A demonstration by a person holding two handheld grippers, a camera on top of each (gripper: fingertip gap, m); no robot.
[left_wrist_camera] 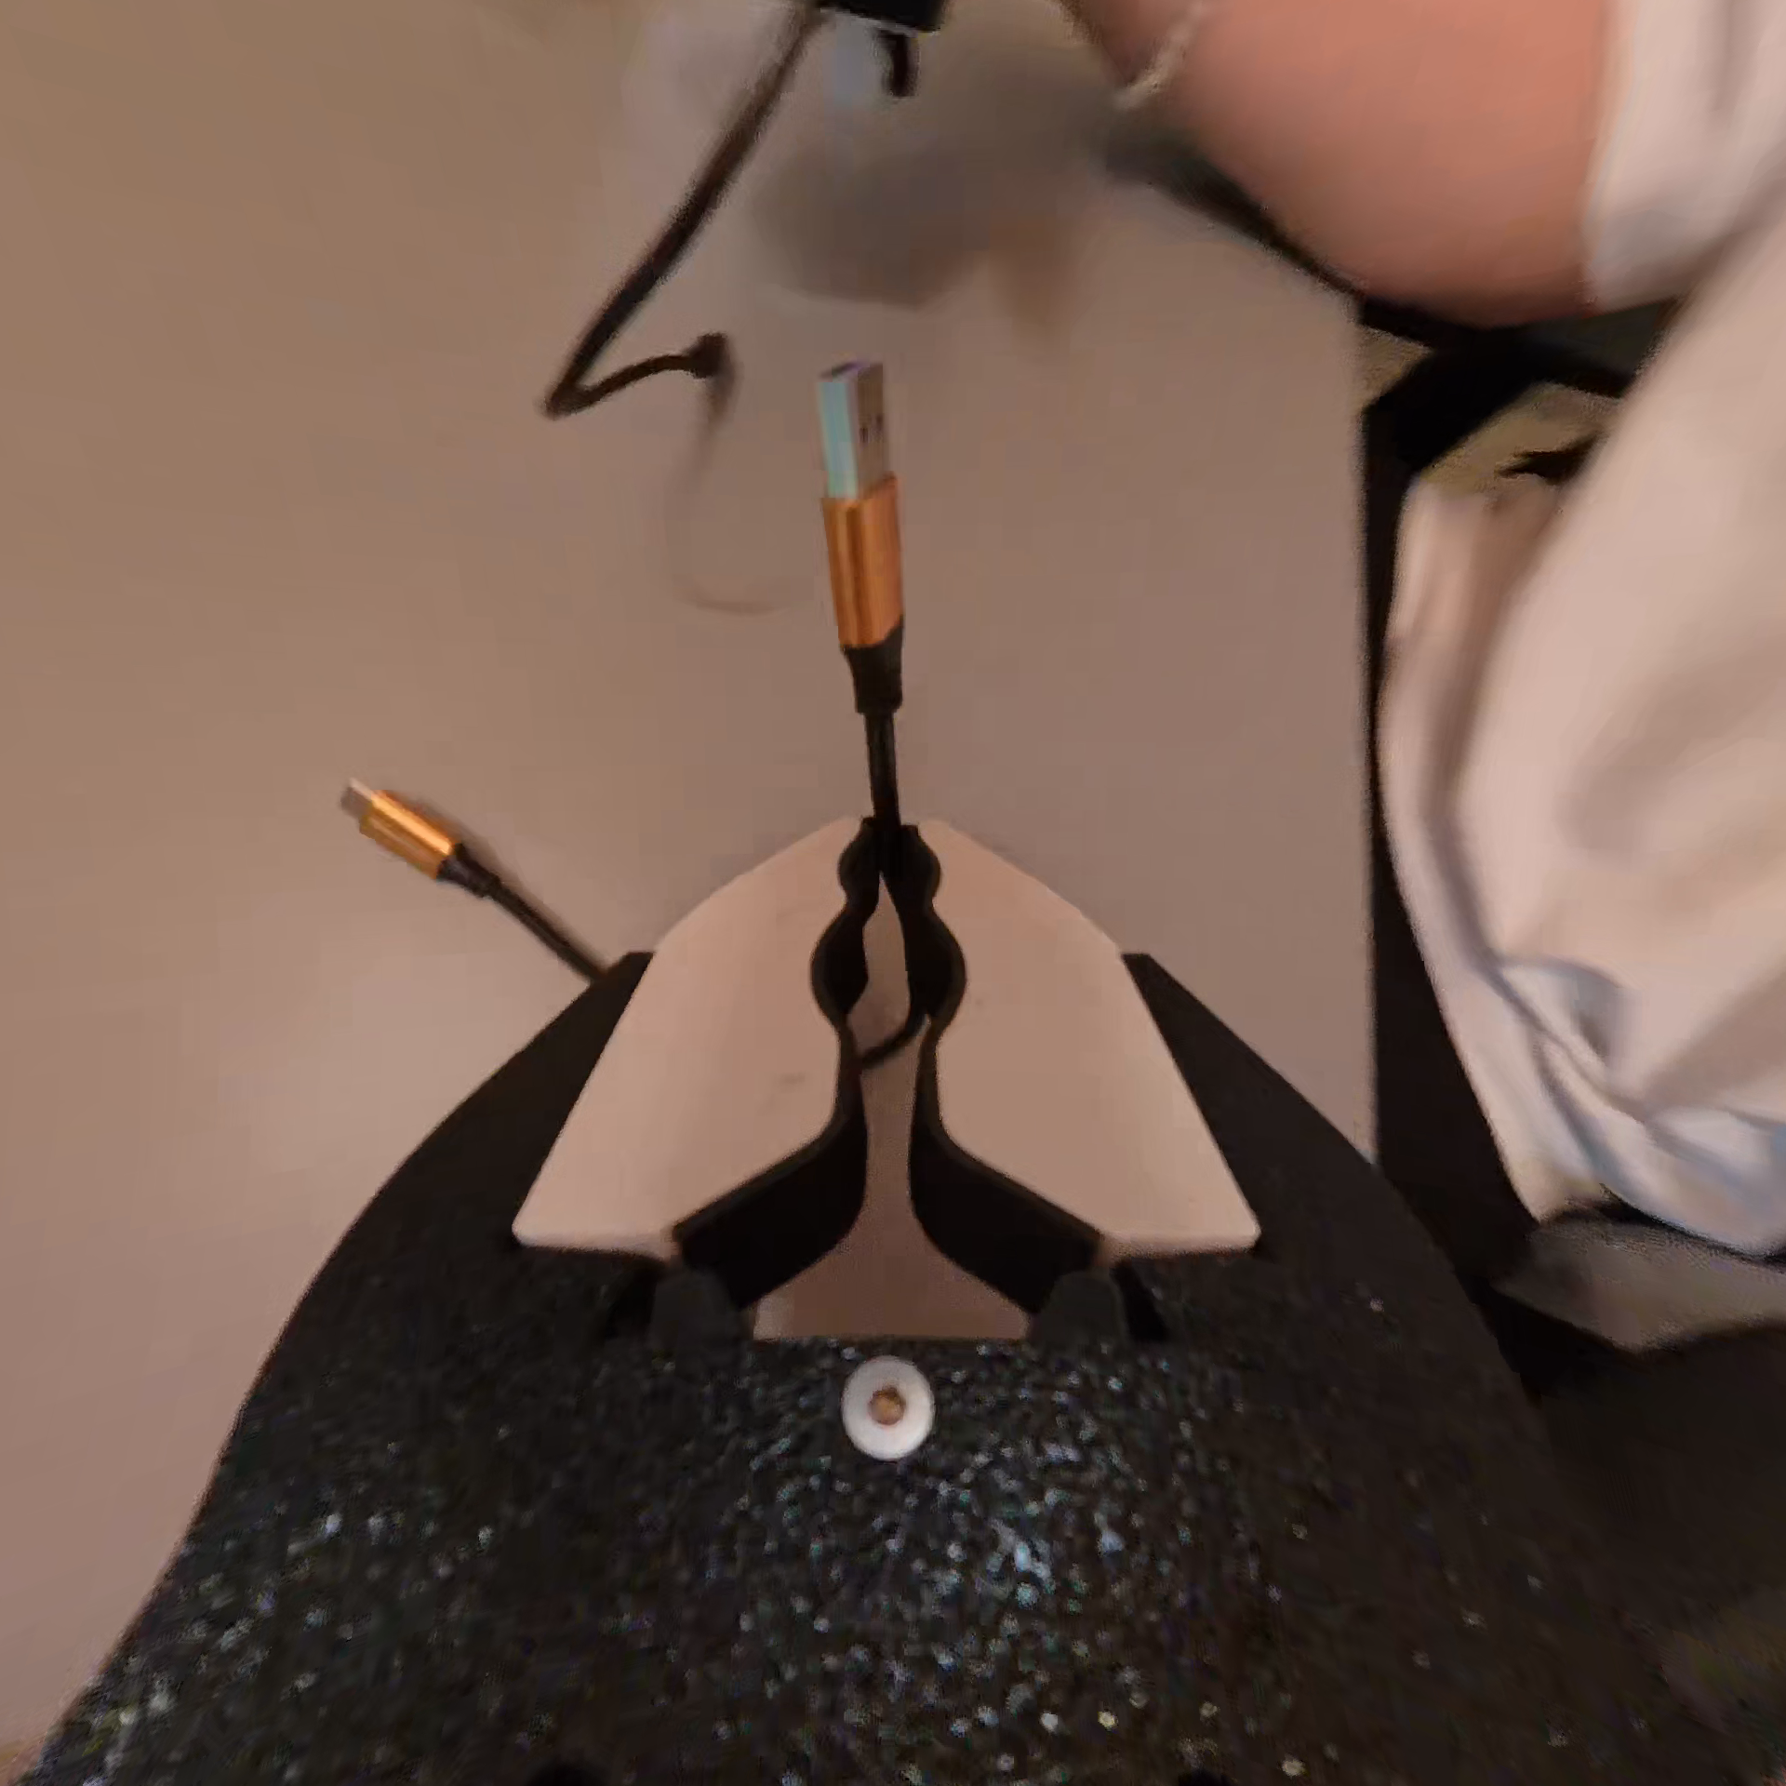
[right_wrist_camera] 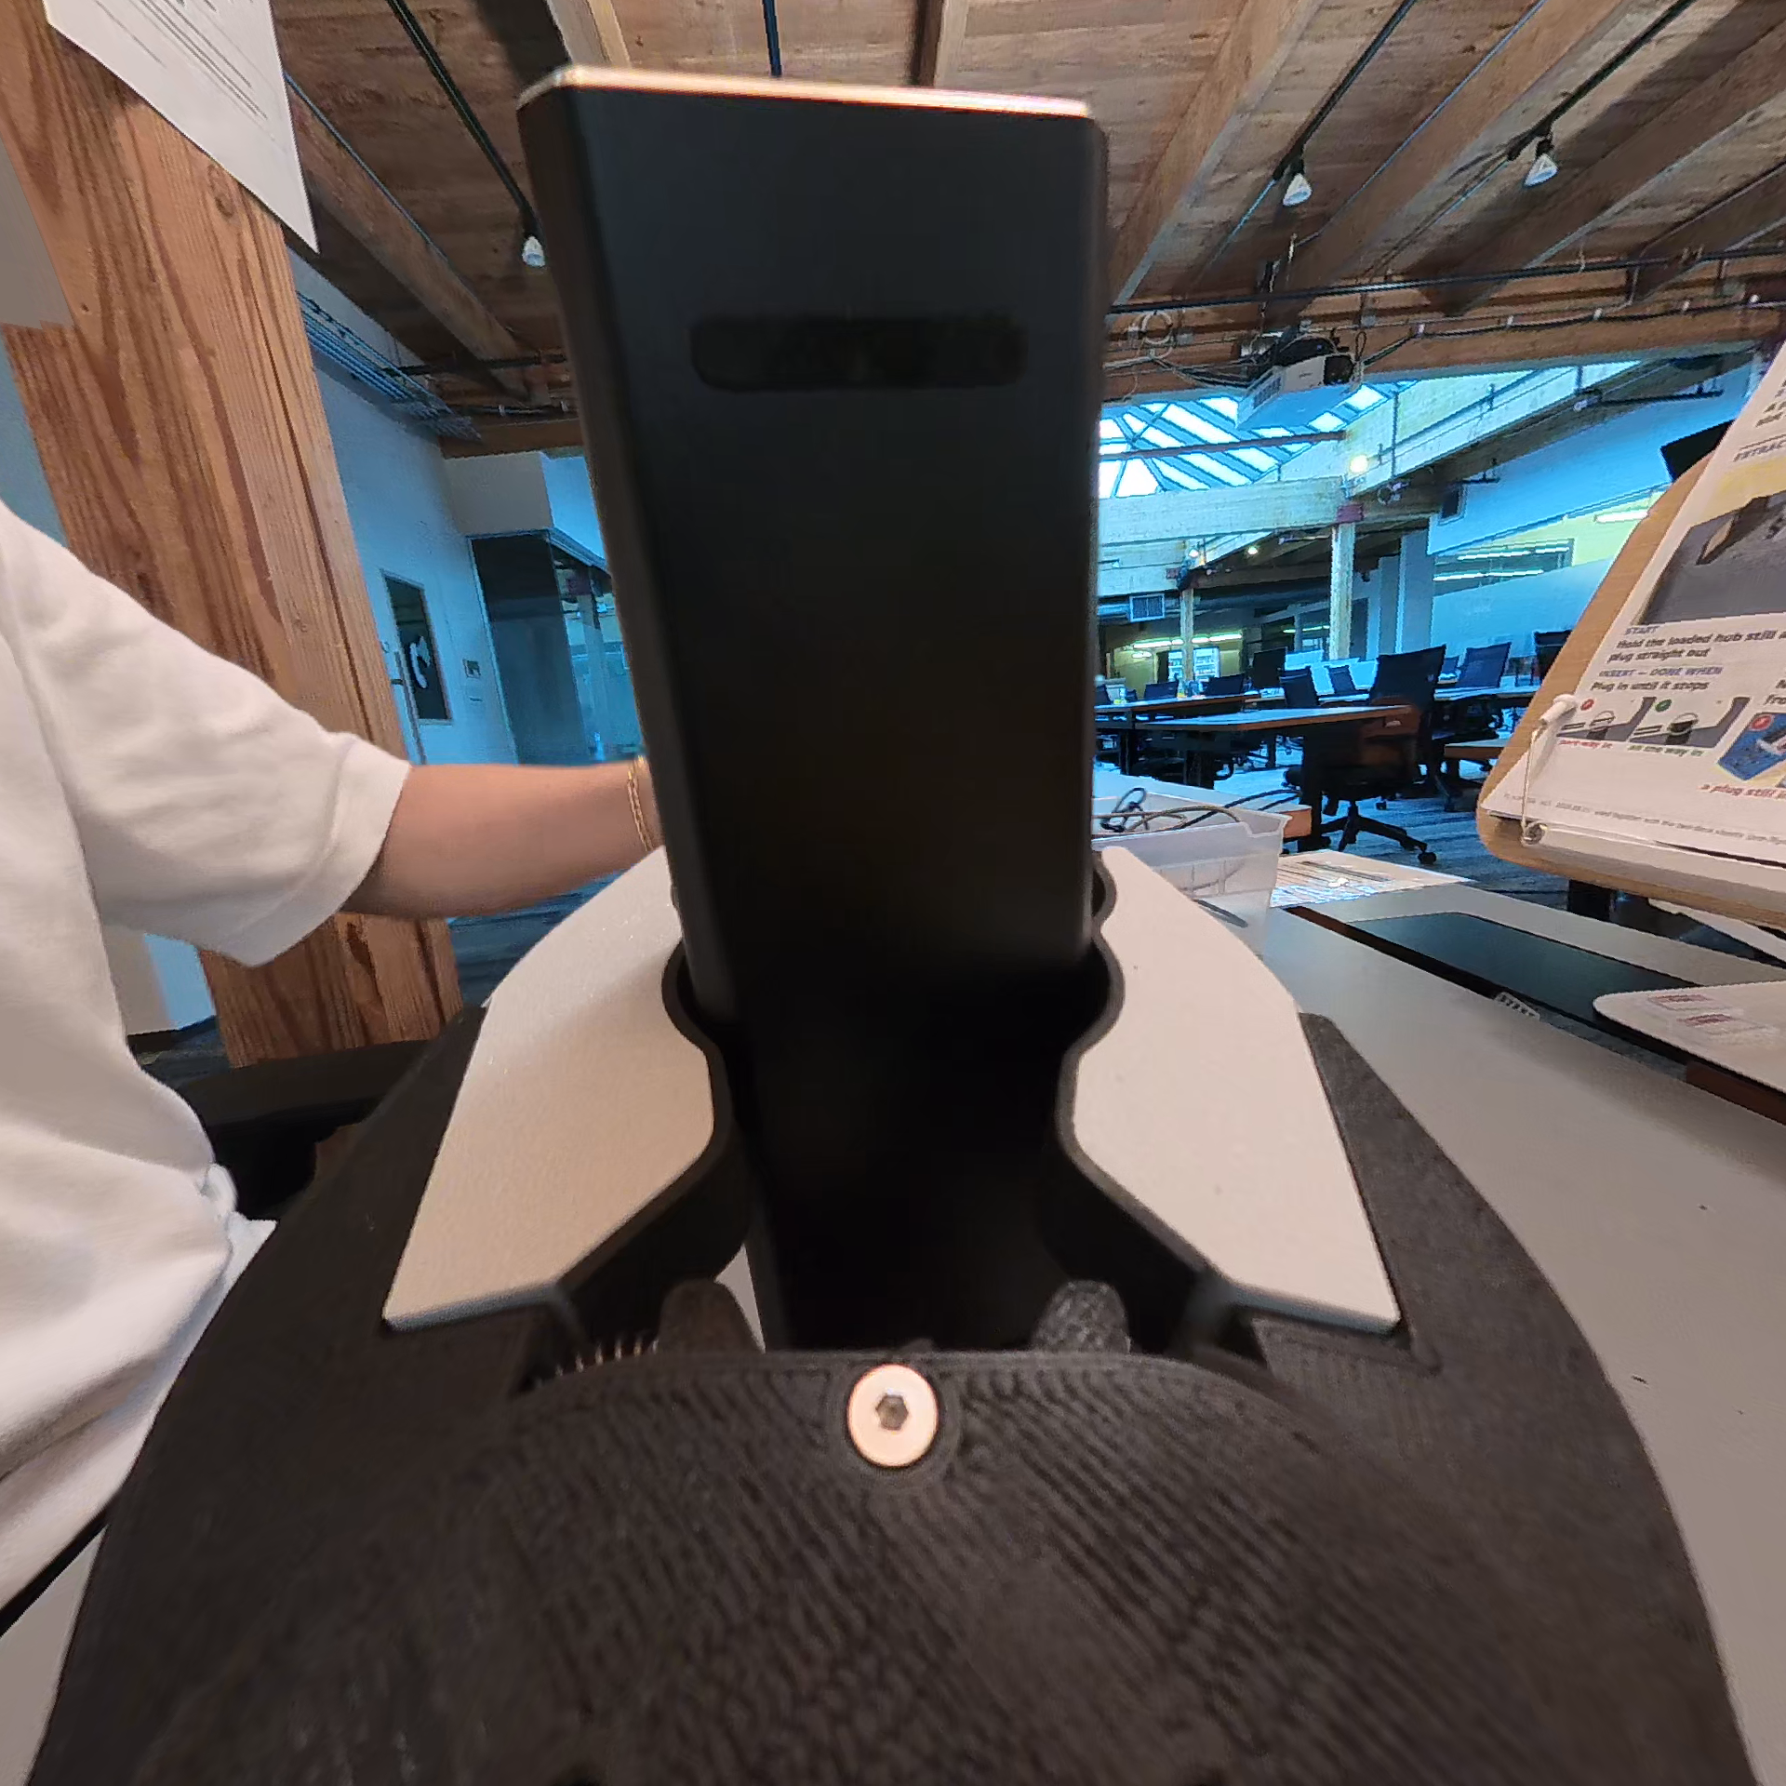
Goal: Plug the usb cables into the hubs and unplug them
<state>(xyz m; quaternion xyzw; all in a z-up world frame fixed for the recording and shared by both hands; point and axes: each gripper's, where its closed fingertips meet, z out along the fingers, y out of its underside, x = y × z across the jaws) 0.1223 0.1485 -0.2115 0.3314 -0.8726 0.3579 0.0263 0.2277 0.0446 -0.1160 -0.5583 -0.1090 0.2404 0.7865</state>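
In the left wrist view my left gripper is shut on a black braided USB cable just below its gold-sleeved USB-A plug, which sticks up past the fingertips over a beige table. The cable's other gold plug lies at the left. A second black cable trails toward the top edge, blurred. In the right wrist view my right gripper is shut on a black rectangular USB hub, held upright, with a dark slot on its face.
A person's bare arm and white sleeve fill the right of the left wrist view. The right wrist view shows an arm, a wooden post, a clipboard with an instruction sheet, a clear bin and a white table. One gripper's finger ends stand about 20 cm off the other's.
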